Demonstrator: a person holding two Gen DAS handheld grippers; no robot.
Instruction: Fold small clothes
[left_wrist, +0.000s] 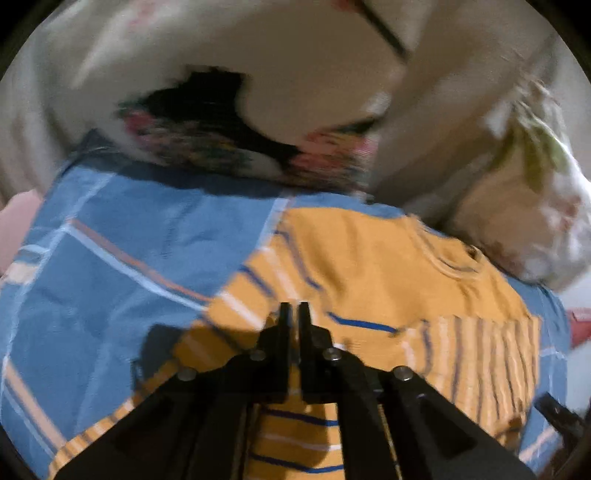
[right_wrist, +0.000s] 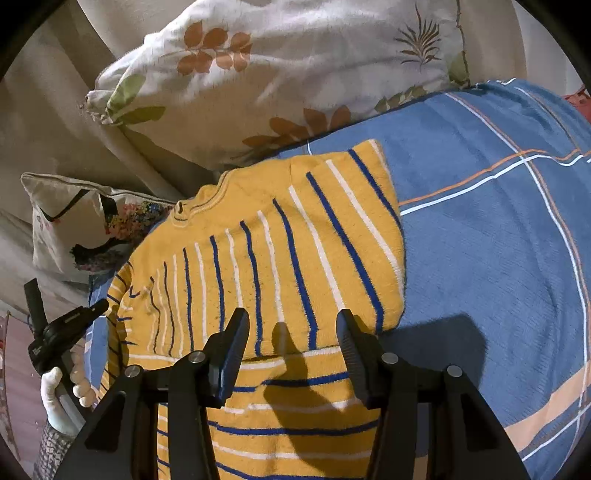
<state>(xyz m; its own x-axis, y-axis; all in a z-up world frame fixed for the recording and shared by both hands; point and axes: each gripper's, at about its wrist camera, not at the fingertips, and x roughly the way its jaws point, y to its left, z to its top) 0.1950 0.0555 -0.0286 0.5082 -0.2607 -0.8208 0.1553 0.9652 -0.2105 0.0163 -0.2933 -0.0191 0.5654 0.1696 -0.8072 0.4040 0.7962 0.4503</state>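
Note:
A yellow sweater (right_wrist: 280, 236) with blue and white stripes lies on a blue checked bedspread (right_wrist: 480, 258), one part folded over so its stripes cross the others. My right gripper (right_wrist: 291, 321) hovers open above the sweater's lower part, with nothing between its pads. In the left wrist view, which is blurred by motion, the sweater (left_wrist: 369, 258) spreads under my left gripper (left_wrist: 293, 308). Its fingers stand almost together with a thin slit between them. I cannot tell whether any cloth is pinched there. A gloved hand (right_wrist: 55, 391) holds the left gripper (right_wrist: 92, 310) at the sweater's left edge.
A leaf-print pillow (right_wrist: 280, 74) lies behind the sweater, and a smaller flowered cushion (right_wrist: 81, 225) sits at the left. Beige upholstery (right_wrist: 48, 122) rises behind them. The bedspread (left_wrist: 110, 258) stretches bare to the left of the sweater in the left wrist view.

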